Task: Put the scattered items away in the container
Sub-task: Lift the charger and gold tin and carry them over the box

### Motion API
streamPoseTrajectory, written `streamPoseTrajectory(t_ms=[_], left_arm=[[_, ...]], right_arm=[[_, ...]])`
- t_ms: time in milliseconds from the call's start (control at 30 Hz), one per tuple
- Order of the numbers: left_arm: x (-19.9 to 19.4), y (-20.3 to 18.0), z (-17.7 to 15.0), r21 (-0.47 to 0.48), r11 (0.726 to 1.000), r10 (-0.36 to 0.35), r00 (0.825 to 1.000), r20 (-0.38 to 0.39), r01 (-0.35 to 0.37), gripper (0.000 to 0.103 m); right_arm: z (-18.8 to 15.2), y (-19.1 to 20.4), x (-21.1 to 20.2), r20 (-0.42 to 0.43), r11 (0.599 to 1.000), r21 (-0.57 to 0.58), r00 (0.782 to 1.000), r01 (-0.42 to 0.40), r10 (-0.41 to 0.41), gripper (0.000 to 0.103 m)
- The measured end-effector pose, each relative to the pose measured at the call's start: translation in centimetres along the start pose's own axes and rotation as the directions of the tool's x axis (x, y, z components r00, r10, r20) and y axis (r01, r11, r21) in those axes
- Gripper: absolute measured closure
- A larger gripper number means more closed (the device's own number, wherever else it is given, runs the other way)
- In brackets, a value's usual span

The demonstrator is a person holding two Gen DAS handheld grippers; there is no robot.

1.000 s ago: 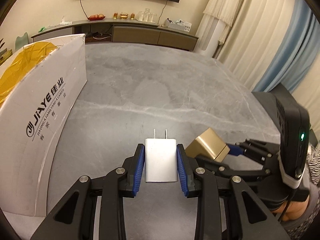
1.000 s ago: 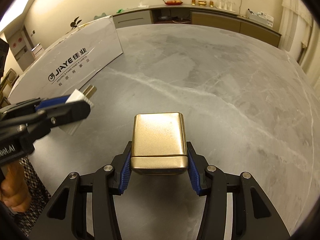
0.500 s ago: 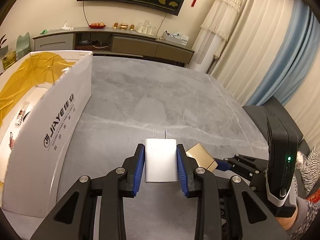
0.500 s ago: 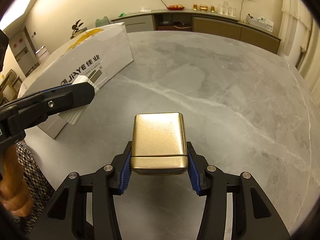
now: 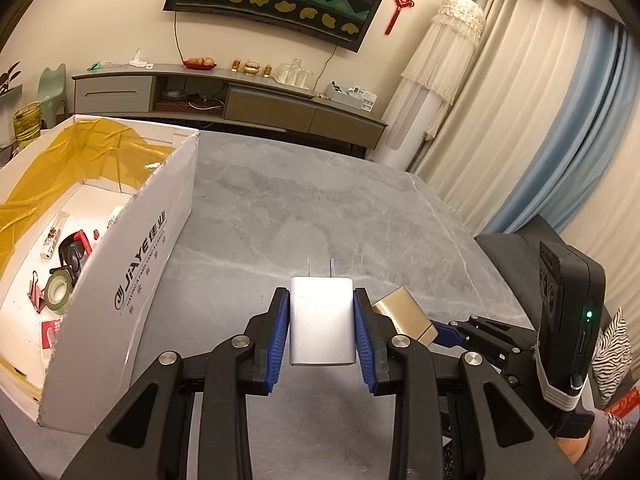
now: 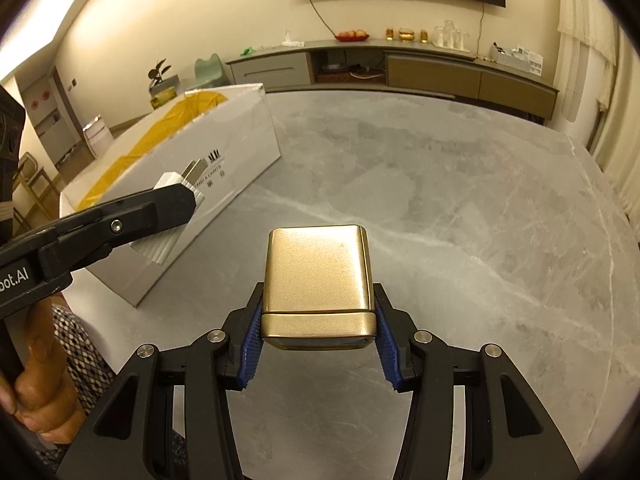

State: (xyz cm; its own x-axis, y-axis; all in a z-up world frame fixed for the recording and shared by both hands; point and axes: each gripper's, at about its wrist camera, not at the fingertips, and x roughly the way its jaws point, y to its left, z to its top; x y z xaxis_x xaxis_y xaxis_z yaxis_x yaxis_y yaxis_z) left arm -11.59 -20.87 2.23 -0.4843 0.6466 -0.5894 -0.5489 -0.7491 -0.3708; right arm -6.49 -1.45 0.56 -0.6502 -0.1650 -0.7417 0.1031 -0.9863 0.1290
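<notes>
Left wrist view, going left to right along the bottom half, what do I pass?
White cardboard box → white charger held in the left gripper → gold tin held in the right gripper → black camera unit with green light.

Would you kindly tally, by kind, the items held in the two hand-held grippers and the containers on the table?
White plug charger, in the left hand-held gripper: 1
Gold tin, in the right hand-held gripper: 1
White cardboard box on the table: 1
Total: 3
</notes>
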Motion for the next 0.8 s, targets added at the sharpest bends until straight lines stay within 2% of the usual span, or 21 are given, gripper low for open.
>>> streamPoseTrajectory(t_ms=[800], left_arm=[[-4.5, 0.6, 1.0, -0.047, 0.999, 0.012, 0.997, 0.082, -0.008, 0.071]], right_arm=[[2.5, 0.9, -3.6, 0.096, 0.998, 0.03, 0.994, -0.054, 0.051, 0.052]])
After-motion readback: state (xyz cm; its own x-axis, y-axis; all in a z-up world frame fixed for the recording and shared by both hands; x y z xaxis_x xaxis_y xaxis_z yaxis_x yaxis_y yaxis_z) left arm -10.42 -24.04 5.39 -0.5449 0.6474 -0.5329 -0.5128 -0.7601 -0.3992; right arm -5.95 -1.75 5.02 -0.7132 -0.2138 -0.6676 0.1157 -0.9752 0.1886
